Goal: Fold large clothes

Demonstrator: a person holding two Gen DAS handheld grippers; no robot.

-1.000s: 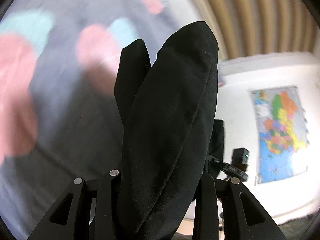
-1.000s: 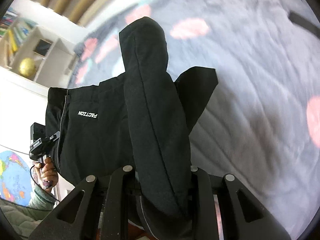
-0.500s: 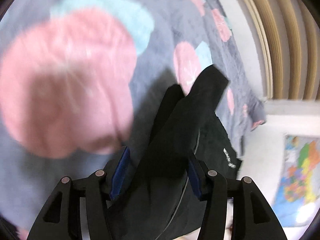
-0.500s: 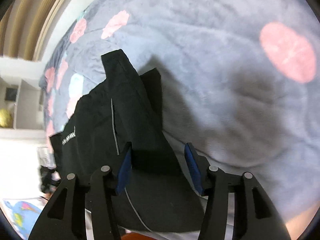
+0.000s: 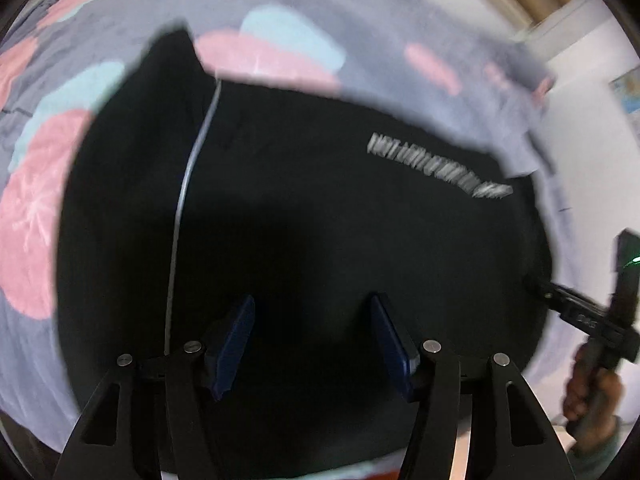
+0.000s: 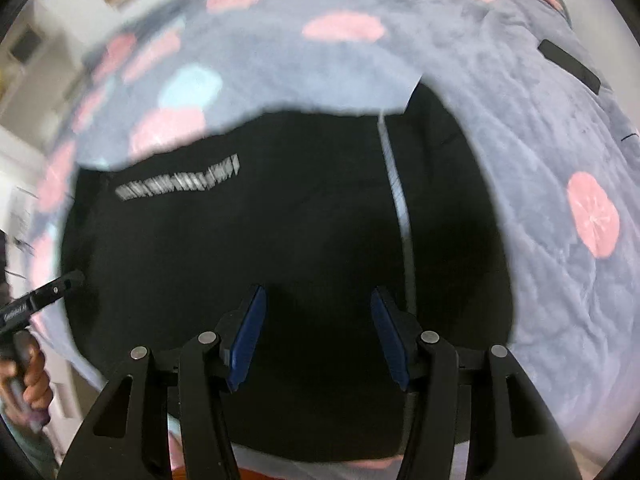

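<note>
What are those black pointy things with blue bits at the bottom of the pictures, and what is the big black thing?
There is no robot here. A person holds a grabbing tool in each hand, and each tool carries a small round-eyed camera looking down along its jaws. One picture comes from the left gripper, the other from the right gripper. The blue bits are soft pads on the jaws. The big black thing is a piece of black clothing with grey lettering, lying on a grey blanket with pink and blue spots. In both pictures the jaws stand apart with nothing pinched between them, and the left ones are opening. At the picture's edge you can see the person's other hand holding the other tool.
</note>
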